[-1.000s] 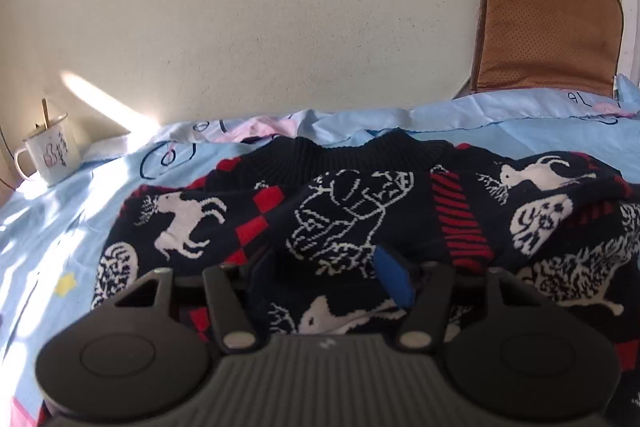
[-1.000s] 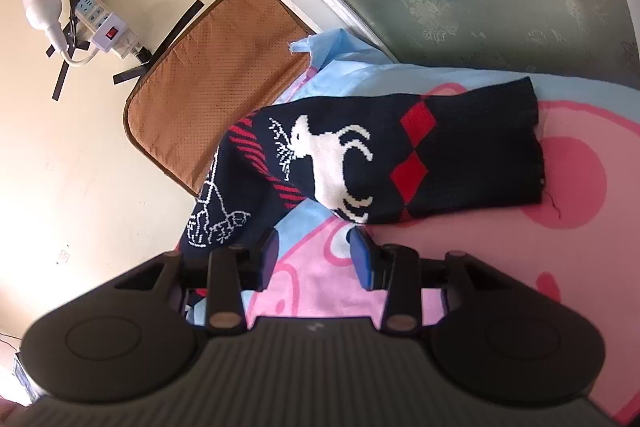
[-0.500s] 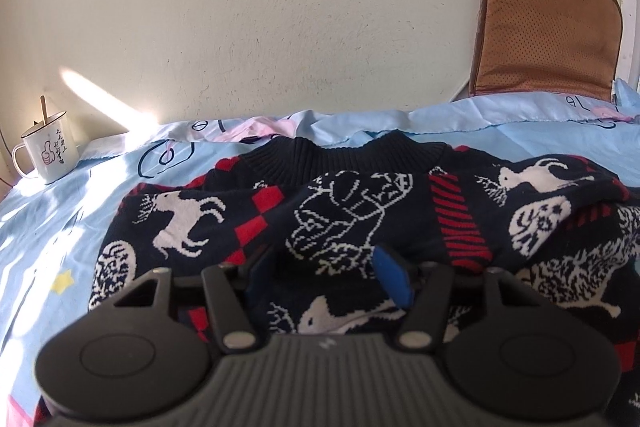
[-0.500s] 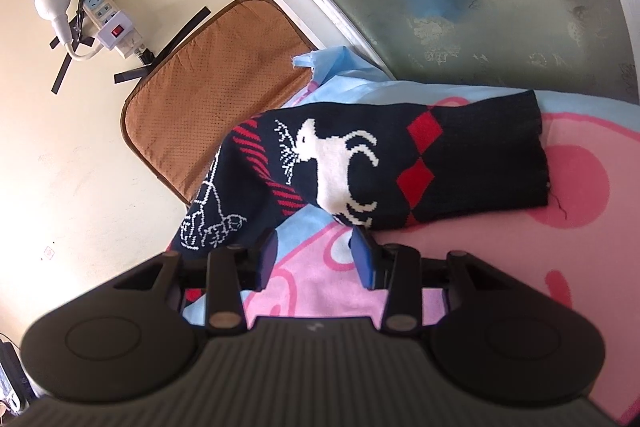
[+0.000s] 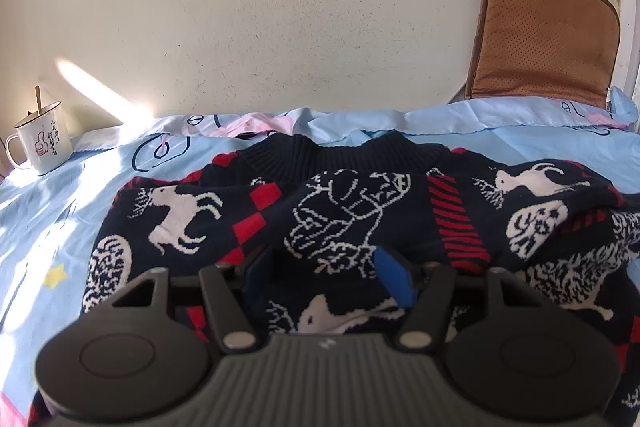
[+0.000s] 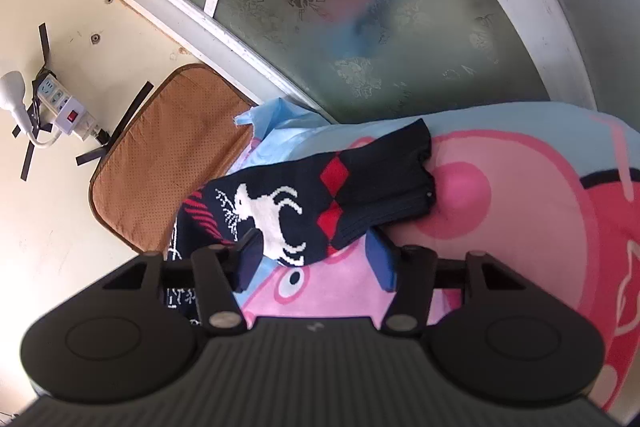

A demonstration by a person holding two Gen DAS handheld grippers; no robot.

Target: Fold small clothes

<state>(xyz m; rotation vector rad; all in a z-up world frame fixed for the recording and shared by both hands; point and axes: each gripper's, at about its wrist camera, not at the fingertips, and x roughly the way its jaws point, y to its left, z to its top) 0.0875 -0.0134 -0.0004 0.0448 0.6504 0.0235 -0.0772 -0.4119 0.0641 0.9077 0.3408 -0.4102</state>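
Observation:
A dark navy knitted sweater (image 5: 344,219) with white deer and red diamonds lies spread on the light blue bed sheet (image 5: 60,227), collar toward the wall. My left gripper (image 5: 325,277) rests low over its middle, jaws half apart, with knit lying between the blue pads; no clear pinch shows. In the right wrist view one sleeve (image 6: 320,195) stretches right across the pink cartoon print. My right gripper (image 6: 316,263) is at the sleeve's near edge, and its jaws are opening. That edge lies just between the fingertips, with the pads apart from it.
A white enamel mug (image 5: 40,143) with a stick in it stands at the far left by the wall. A brown cushion (image 5: 544,35) leans in the back right corner. A power strip (image 6: 66,107) is taped to the wall. A frosted window (image 6: 360,7) runs along the bed's right side.
My right gripper has moved in on the sleeve, rolled a little, and its jaws have widened. The sleeve edge now sits between its fingertips. The left gripper and the sweater body look the same.

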